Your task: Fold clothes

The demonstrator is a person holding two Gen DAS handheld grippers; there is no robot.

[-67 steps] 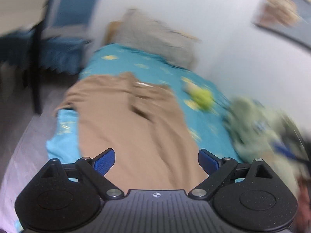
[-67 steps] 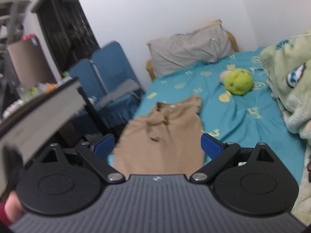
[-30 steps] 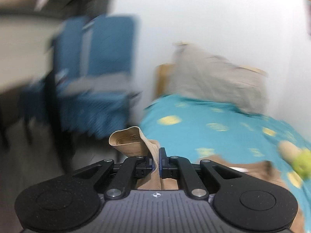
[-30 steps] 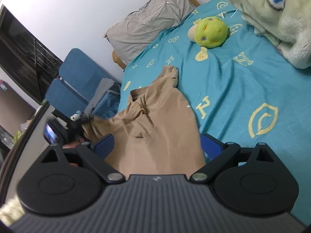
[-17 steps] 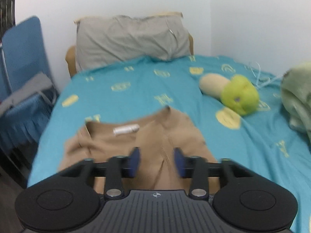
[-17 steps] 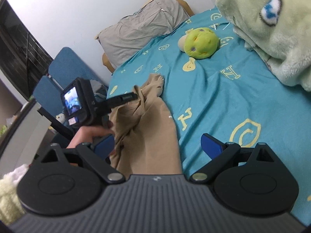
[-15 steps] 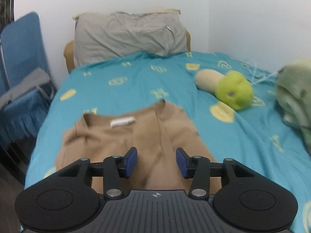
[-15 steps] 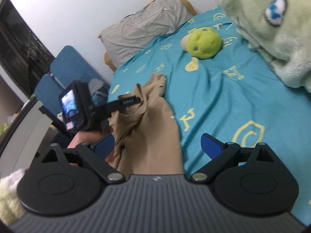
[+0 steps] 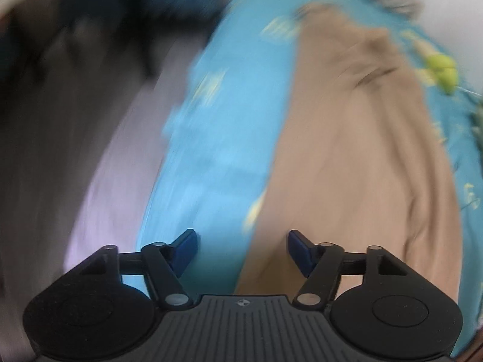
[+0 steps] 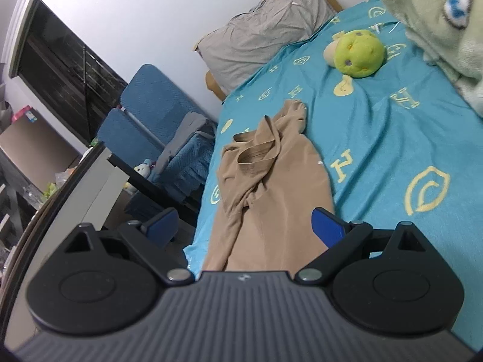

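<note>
Right now both tools hang spread and empty: the left gripper (image 9: pixel 240 249) over the near left edge of the tan shirt (image 10: pixel 271 181), the right gripper (image 10: pixel 246 224) above its lower body. That shirt lies lengthwise on the bed (image 10: pixel 392 138), its left side gathered inward, collar rumpled. To fold it well, I'd pinch hem corners squarely and keep the edges aligned. Leftward stand blue chairs (image 10: pixel 142 111); further right, a grey pillow (image 10: pixel 262 33), a green plush toy (image 10: pixel 359 52) and a pale fleece blanket (image 10: pixel 437 15).
</note>
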